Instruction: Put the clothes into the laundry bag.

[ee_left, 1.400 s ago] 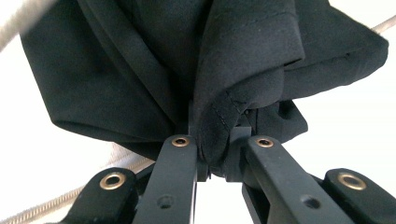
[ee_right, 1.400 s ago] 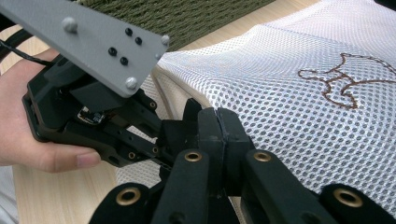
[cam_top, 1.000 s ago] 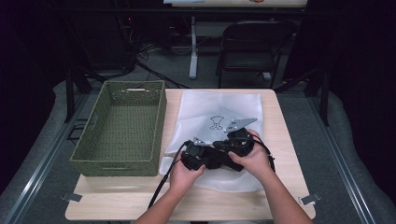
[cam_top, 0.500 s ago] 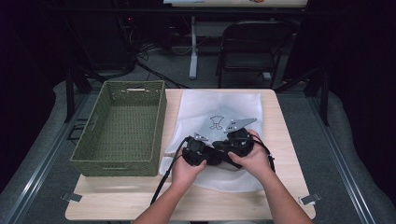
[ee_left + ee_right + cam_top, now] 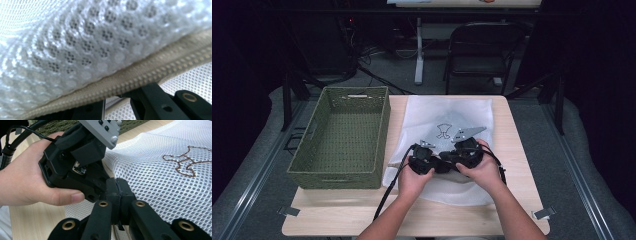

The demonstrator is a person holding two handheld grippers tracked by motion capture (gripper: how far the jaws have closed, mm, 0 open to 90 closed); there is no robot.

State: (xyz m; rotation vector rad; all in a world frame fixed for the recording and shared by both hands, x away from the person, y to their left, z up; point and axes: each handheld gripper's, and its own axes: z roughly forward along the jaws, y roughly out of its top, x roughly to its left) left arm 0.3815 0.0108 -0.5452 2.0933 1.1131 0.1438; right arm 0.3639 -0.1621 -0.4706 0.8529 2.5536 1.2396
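Barely anything has shifted over the last second: both hands sit in the same spot near the front edge of the table (image 5: 512, 220), maybe nudged a hair closer together. So it looks like a settling-the-grip moment rather than a move.

White mesh bag (image 5: 452, 145) lies flat on the right half of the table, just beside the green woven basket (image 5: 343, 137) that takes up the left half. Both tools meet at the bag's front part, left tool (image 5: 421, 164) and right tool (image 5: 464, 156) almost touching each other.

Right tool (image 5: 117, 195) has its jaws pressed together, and they seem to be nipping the bag's edge by the zipper, though the pinch point itself is hidden behind the jaws. From the left one's own camera I see the beige zipper (image 5: 150, 75) running across right above the jaws with mesh bulging over it, but I can't tell if that tool is spread or pinching.

My guess is they're getting hold of the zipper to open the bag, one side bracing the fabric. Nothing is open yet as far as I can see.
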